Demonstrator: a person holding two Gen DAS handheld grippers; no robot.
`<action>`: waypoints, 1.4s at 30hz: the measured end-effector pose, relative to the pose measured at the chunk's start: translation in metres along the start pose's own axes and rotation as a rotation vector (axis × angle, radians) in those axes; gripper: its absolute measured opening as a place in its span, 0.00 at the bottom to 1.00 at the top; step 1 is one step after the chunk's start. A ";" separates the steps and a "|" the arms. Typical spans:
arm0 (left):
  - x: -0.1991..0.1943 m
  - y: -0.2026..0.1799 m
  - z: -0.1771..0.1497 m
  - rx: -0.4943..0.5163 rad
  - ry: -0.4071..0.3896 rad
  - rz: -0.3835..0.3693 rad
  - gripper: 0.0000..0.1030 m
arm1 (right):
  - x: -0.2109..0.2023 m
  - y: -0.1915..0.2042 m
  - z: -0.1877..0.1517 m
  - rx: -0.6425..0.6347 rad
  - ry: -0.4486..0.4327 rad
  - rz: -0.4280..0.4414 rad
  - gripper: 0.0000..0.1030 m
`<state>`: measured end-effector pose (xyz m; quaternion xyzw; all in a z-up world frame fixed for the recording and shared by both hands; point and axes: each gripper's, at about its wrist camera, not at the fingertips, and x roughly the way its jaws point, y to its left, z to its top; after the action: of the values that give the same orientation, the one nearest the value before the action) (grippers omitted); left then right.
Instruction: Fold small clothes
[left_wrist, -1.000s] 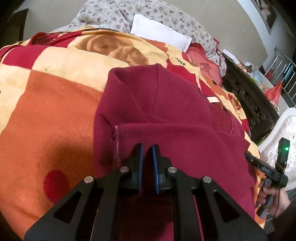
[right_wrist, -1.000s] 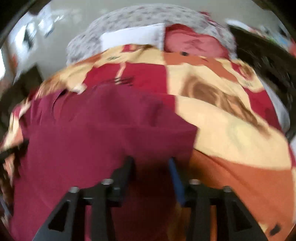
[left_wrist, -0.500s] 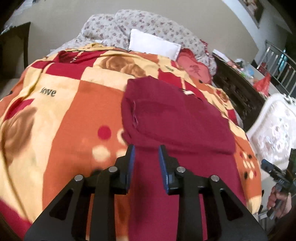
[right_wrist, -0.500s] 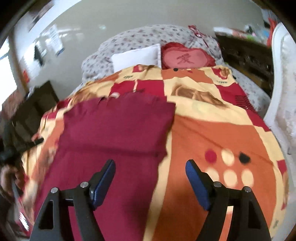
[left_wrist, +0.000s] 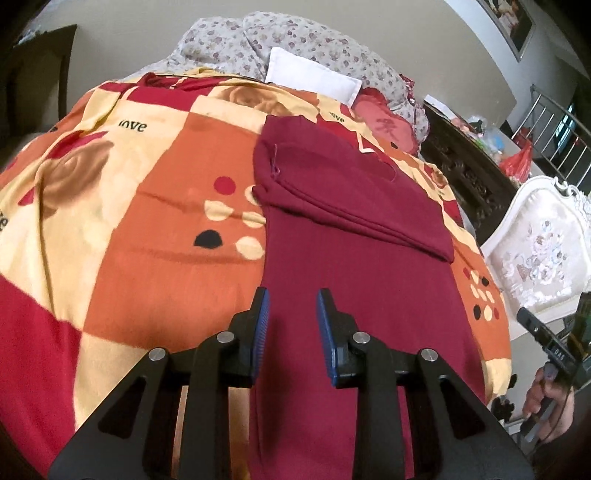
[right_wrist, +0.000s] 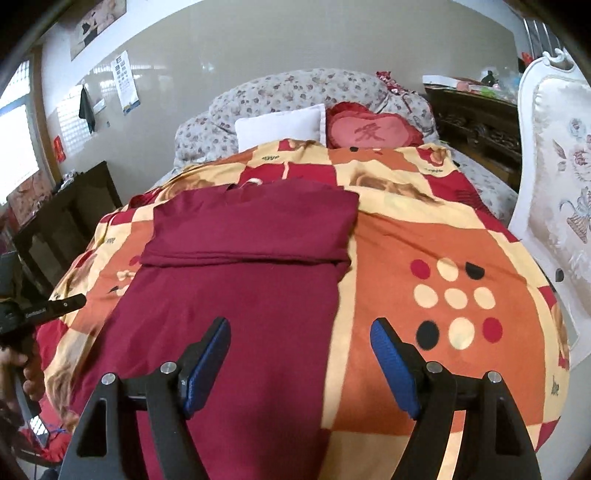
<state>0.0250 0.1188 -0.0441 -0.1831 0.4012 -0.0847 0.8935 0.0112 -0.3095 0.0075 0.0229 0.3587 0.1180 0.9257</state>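
Note:
A dark red garment (left_wrist: 354, 266) (right_wrist: 240, 302) lies flat on the patterned blanket (left_wrist: 147, 221) (right_wrist: 443, 240). Its far part is folded back toward me as a double layer (left_wrist: 351, 177) (right_wrist: 255, 221). My left gripper (left_wrist: 292, 299) hovers over the garment's near left edge. Its jaws stand a little apart with nothing between them. My right gripper (right_wrist: 300, 326) hangs open wide above the garment's near right edge and the blanket, holding nothing. Neither gripper touches the cloth.
A white pillow (right_wrist: 280, 125), a red heart cushion (right_wrist: 369, 131) and floral bedding (right_wrist: 295, 88) lie at the head of the bed. A dark wooden cabinet (left_wrist: 469, 166) and a white upholstered chair back (right_wrist: 557, 155) stand on the right, with dark furniture (right_wrist: 62, 221) on the left.
Both grippers drew back and up from the garment. The left jaws, nearly shut over the folded edge, have parted. The right jaws have spread wider. The folded layer stays in place.

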 end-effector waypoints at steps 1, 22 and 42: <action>-0.002 0.001 -0.001 0.003 -0.003 0.005 0.23 | -0.002 0.001 -0.002 -0.001 -0.001 0.006 0.73; -0.015 0.021 -0.073 0.102 0.148 -0.129 0.54 | -0.065 0.002 -0.084 0.087 0.006 0.026 0.73; -0.007 0.026 -0.101 -0.105 0.238 -0.365 0.55 | -0.081 -0.008 -0.121 0.187 0.018 0.036 0.73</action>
<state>-0.0551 0.1185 -0.1108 -0.2879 0.4680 -0.2449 0.7988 -0.1257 -0.3418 -0.0299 0.1145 0.3758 0.1010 0.9140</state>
